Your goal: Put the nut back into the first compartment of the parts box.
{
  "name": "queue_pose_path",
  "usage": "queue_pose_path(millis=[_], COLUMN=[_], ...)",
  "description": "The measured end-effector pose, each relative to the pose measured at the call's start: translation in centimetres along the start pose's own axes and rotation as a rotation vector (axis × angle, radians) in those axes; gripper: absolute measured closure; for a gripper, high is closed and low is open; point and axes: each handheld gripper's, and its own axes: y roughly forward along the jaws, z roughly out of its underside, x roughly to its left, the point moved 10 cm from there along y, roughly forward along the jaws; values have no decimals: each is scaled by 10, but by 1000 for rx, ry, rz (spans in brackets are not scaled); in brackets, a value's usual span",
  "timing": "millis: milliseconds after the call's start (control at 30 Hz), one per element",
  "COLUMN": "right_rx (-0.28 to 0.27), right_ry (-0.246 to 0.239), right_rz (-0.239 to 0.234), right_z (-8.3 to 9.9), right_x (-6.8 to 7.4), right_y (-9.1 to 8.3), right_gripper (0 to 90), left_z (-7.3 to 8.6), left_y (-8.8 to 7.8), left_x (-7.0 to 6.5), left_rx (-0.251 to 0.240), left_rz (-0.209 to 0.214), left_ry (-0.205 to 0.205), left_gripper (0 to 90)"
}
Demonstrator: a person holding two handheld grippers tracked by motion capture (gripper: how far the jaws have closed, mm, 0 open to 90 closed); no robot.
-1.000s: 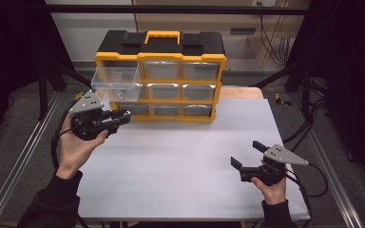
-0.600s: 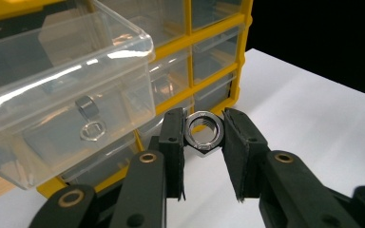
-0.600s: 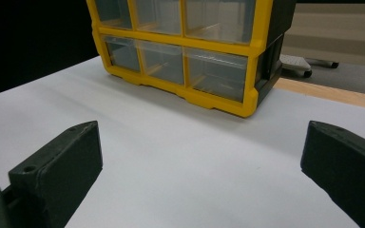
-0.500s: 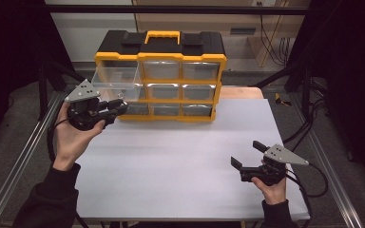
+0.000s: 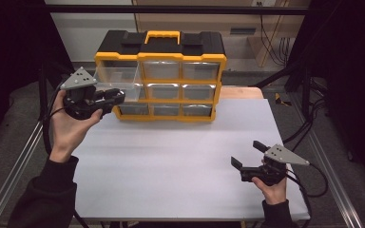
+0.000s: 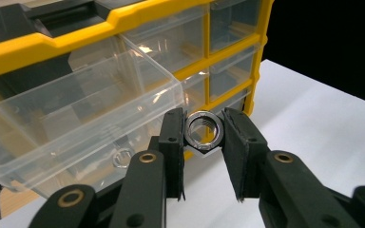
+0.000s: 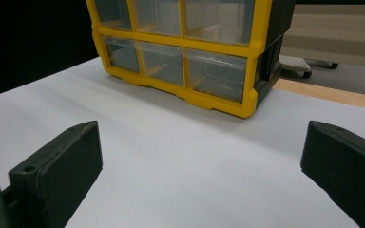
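A yellow and black organiser cabinet (image 5: 161,76) with clear drawers stands at the back of the white table (image 5: 171,161). Its top left drawer (image 5: 116,80) is pulled out. My left gripper (image 5: 119,96) is held up beside that drawer, shut on a silver hex nut (image 6: 204,133) clamped between its black pads. In the left gripper view the open clear drawer (image 6: 81,114) lies just left of and behind the nut. My right gripper (image 5: 247,154) rests low near the table's front right, open, with nothing between its jaws. The cabinet (image 7: 185,47) stands far ahead of it.
A small metal ring (image 6: 120,159) shows through the clear plastic of a lower drawer. Cables hang behind the table on the right. A strip of bare wood (image 5: 240,92) shows beside the cabinet. Metal frame rails run along both table sides.
My left gripper has risen with the nut, from near the table's left edge up to the level of the pulled-out top drawer. The right gripper has stayed where it was.
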Motion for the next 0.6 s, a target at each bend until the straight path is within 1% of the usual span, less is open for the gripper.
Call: queue_pose_path(millis=[33,67,267,333,467,533,600], right_rx=[1,1,-1,-1,0,1,-1], right_ry=[1,1,1,2,4,4,1], right_rz=[0,0,1,-1,0,0,-2], right_z=[0,0,0,0,0,0,0], right_x=[0,0,0,0,0,0,0], right_y=[0,0,0,-1,-1,-1,-1], right_gripper=[5,5,5,5,5,5,5], left_z=[-1,-3,-8,-10,-13,-14,-17], left_y=[-1,-1,0,2,3,4,5], left_x=[2,2,12,15,20,23,25], left_rx=[2,-5,-4,-6,-8,-1,-5], left_rz=[-2,-5,-24,-31,-37,-41,-44], left_ry=[4,-3,-6,-15,-18,-13,-19], left_gripper=[700,700,700,700,700,700,700])
